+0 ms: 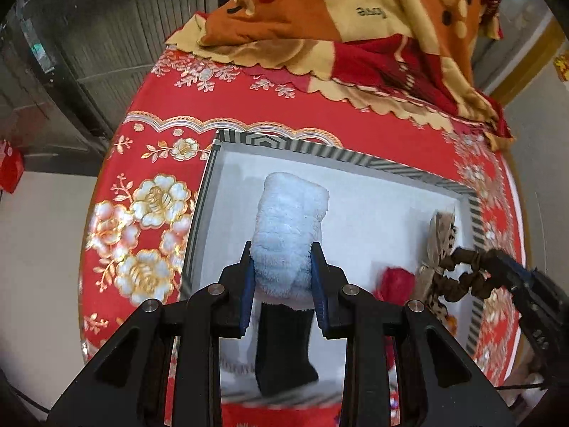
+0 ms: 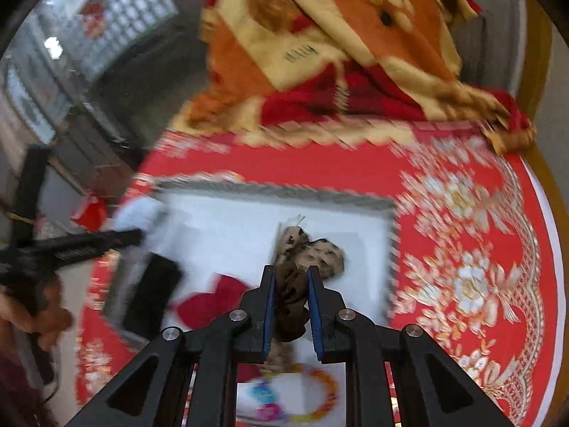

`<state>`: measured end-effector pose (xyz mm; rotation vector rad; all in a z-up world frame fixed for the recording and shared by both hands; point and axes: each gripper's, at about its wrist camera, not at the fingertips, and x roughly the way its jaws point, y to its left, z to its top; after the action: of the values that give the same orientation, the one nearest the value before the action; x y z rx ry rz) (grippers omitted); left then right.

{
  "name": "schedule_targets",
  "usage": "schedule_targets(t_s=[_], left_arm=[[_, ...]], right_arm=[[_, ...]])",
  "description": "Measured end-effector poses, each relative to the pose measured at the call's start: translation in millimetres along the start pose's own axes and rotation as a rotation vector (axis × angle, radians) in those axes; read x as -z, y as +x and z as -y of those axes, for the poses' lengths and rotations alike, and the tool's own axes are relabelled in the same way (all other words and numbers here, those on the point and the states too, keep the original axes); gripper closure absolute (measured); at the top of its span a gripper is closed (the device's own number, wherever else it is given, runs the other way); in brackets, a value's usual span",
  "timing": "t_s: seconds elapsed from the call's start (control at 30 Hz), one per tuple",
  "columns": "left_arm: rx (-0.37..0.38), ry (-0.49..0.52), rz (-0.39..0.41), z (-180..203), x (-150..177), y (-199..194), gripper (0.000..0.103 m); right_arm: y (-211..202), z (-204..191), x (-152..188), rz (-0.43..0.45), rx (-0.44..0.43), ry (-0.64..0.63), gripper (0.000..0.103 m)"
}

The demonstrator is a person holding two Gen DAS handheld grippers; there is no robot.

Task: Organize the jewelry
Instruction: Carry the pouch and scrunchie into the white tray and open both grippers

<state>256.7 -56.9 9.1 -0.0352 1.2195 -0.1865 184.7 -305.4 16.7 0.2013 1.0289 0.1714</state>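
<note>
Nearest my left lens, the left claw [image 1: 283, 277] pinches one pale blue fluffy item [image 1: 290, 227] between its two blue pads, held over the white floor of the box [image 1: 355, 192]. Below it one black ribbed item [image 1: 284, 345] lies in the box's near part. In the right view, my right claw [image 2: 291, 302] is pressed onto one brown scrunchie [image 2: 290, 302]; the left view shows the same scrunchie [image 1: 462, 277] as a ruffled loop hanging at the claw tip, over the box's right side.

Count inside the box: one leopard-print bow [image 2: 316, 252], one red fabric piece [image 2: 209, 302], one multicoloured bead bracelet [image 2: 320, 402] near the front edge, plus the black item. The striped rim encloses four sides; the widest bare white floor lies along the far wall, between the blue item and the bow. The box sits on a bed with a red floral cover [image 1: 149, 213]; one orange blanket [image 1: 338, 17] is heaped at the far end, apart from the box. The right view is motion-blurred.
</note>
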Motion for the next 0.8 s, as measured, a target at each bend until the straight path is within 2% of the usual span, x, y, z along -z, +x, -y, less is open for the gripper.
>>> schedule_targets(t_s=[0.1,0.27,0.33,0.4,0.47,0.57,0.7,0.8], left_arm=[[-0.014,-0.004,-0.024,0,-5,18,0.076],[-0.036,0.001,-0.048,3,-8,37,0.076],[-0.044,0.004,-0.044,4,-8,40,0.076],[-0.053,0.012,-0.039,5,-8,41,0.075],[-0.061,0.017,-0.037,7,-8,41,0.075],[-0.073,0.024,-0.031,10,-7,42,0.074],[-0.083,0.035,-0.032,12,-6,44,0.061],[-0.084,0.049,-0.028,16,-3,42,0.055]], right_arm=[[22,20,10,-0.076,0.046,0.031,0.087],[37,25,19,-0.108,0.079,0.013,0.087],[42,26,21,-0.114,0.095,0.004,0.081],[45,27,22,-0.116,0.074,0.002,0.072],[45,25,22,-0.119,0.049,-0.004,0.066],[41,20,22,-0.111,0.053,-0.013,0.065],[26,18,22,-0.080,0.029,-0.004,0.064],[13,17,23,-0.054,0.024,-0.004,0.062]])
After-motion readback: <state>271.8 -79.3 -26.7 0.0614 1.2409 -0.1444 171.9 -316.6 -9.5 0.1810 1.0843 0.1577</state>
